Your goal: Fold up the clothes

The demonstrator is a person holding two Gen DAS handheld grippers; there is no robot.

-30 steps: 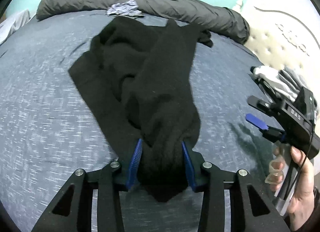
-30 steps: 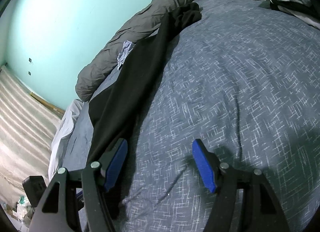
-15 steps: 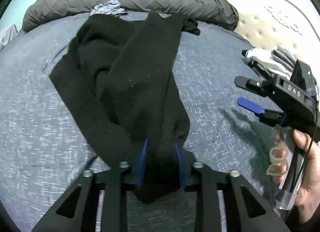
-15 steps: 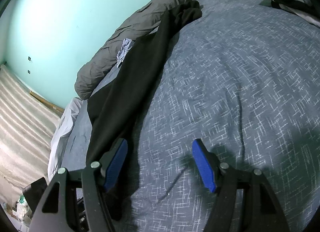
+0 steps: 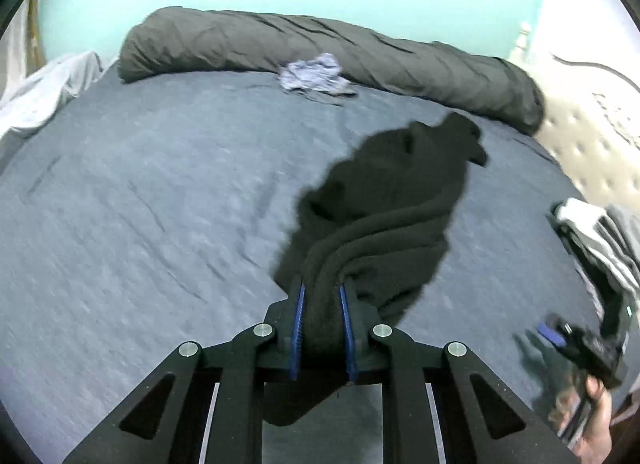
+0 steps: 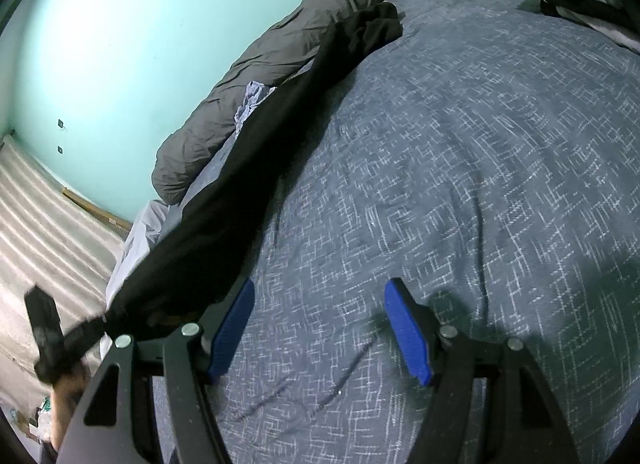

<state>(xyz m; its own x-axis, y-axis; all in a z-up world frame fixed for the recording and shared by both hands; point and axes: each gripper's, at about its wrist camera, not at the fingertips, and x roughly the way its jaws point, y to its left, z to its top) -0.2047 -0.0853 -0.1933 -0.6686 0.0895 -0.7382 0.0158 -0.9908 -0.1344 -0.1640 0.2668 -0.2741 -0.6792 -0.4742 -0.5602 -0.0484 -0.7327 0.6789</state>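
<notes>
A black garment (image 5: 384, 208) stretches from my left gripper (image 5: 322, 296) up across the blue-grey bed (image 5: 140, 204). The left gripper is shut on a bunched end of it, lifted off the bed. In the right wrist view the same black garment (image 6: 260, 156) runs as a taut band from the far pillow roll down to the lower left, where the left gripper (image 6: 86, 334) holds it. My right gripper (image 6: 320, 328) is open over bare bedspread, nothing between its blue pads. It also shows blurred at the lower right of the left wrist view as the right gripper (image 5: 576, 344).
A long dark grey rolled duvet (image 5: 320, 44) lies along the far side of the bed. A small crumpled light blue cloth (image 5: 314, 74) sits in front of it. A pile of white and grey clothes (image 5: 596, 232) lies at the right. A padded headboard (image 5: 580, 128) stands behind.
The left gripper has pulled back and up with the black garment, which went from a wide spread to a narrow stretched band. The right gripper stayed open and barely shifted.
</notes>
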